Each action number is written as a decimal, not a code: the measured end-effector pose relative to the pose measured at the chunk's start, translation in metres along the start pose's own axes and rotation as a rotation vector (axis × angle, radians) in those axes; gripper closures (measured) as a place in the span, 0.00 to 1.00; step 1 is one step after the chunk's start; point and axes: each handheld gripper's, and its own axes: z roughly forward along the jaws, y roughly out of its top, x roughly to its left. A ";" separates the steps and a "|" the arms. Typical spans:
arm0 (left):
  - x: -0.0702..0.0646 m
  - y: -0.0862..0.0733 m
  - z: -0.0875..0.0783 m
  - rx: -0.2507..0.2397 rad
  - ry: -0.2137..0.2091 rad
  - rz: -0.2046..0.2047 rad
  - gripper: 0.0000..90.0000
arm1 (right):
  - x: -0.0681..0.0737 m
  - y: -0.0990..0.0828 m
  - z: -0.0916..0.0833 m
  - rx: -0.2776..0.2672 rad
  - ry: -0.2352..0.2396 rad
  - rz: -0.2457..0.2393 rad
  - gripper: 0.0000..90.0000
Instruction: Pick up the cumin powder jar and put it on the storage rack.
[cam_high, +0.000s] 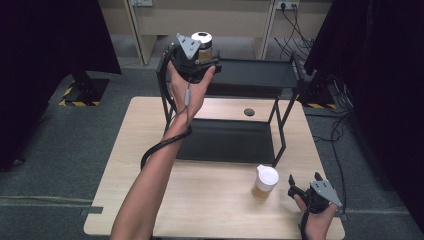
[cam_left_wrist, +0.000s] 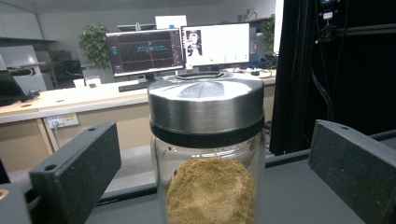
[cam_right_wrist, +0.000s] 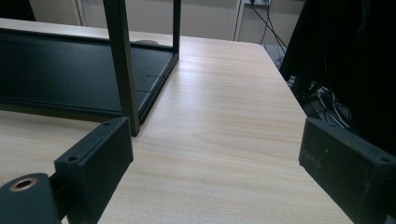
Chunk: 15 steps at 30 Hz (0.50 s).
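Observation:
A glass jar (cam_high: 202, 47) with a silver metal lid and brown powder inside stands on the top shelf of a black rack (cam_high: 255, 75), at its left end. My left gripper (cam_high: 201, 59) is raised to that shelf. In the left gripper view the jar (cam_left_wrist: 206, 109) stands upright between the two black jaws of that gripper (cam_left_wrist: 217, 156), with a gap on each side, so the pads do not touch it. My right gripper (cam_high: 304, 179) rests low over the table's front right corner, open, with bare wood between the jaws of that gripper (cam_right_wrist: 219, 163).
A second jar (cam_high: 265, 182) with a white lid and tan contents stands on the wooden table (cam_high: 200, 200), just left of my right gripper. The rack's lower shelf (cam_high: 225, 140) lies on the table's middle. A rack leg (cam_right_wrist: 122, 65) stands ahead of my right gripper.

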 end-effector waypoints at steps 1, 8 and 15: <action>0.000 0.000 -0.002 0.000 -0.001 0.000 0.02 | 0.000 0.000 0.000 0.001 0.000 0.000 0.11; 0.002 -0.003 -0.014 -0.003 0.012 -0.026 0.02 | 0.000 0.000 0.000 0.001 0.000 0.000 0.11; 0.003 -0.011 -0.027 0.000 0.002 -0.033 0.02 | 0.001 0.001 0.000 0.003 -0.003 -0.008 0.11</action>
